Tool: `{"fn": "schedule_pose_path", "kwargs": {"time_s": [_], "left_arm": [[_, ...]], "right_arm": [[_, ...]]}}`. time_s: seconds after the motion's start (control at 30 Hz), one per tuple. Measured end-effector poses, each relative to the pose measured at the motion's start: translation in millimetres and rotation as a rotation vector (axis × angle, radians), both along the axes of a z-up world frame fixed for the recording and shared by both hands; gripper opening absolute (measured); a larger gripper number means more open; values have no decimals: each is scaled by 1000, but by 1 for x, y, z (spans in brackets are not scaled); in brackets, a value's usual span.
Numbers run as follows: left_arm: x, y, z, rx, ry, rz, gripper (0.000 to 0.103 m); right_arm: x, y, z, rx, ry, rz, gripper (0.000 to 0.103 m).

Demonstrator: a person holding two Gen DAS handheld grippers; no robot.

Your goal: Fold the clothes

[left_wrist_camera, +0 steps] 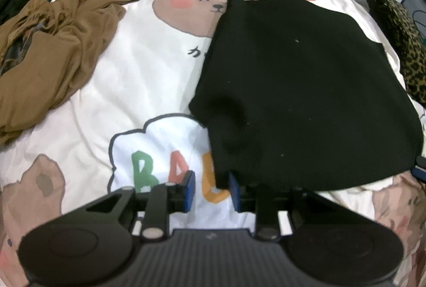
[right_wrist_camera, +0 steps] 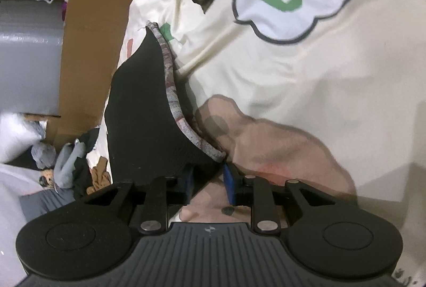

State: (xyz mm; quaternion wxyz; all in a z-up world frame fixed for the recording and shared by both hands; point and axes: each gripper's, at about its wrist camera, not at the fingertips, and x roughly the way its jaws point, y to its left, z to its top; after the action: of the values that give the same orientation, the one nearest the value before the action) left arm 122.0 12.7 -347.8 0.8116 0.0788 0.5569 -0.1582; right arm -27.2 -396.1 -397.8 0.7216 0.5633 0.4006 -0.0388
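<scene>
The black garment [left_wrist_camera: 306,90] is being spread over the right half of the frame on the bed's cartoon bedsheet [left_wrist_camera: 149,79]. The left gripper [left_wrist_camera: 211,189] is being kept released, its pads just touching the cloth's near corner. The right gripper [right_wrist_camera: 206,181] is also being held apart, a raised edge of the black cloth sitting at its left pad. A brown garment [left_wrist_camera: 53,47] is lying crumpled upper left.

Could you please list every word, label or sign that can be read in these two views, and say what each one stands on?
"BA" plus a partly hidden orange letter: on the bedsheet, in its white cloud patch, the rest under the black garment.
Dark handwritten characters beside the printed bear: cut off by the garment, unreadable.
Small emblem on each gripper body: no words.
</scene>
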Motion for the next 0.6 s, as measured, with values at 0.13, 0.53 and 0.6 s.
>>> {"fn": "schedule_pose_path", "kwargs": {"time_s": [0.13,0.53,0.6], "left_arm": [[0,2,-5,-20,9,28,30],[6,14,-1,-62,19,42,29],[8,15,0,-75,25,40,29]], "right_arm": [[5,1,-4,2,-2,0,40],[5,-1,6,-4,-20,7,7],[5,-2,6,4,-22,15,13]]}}
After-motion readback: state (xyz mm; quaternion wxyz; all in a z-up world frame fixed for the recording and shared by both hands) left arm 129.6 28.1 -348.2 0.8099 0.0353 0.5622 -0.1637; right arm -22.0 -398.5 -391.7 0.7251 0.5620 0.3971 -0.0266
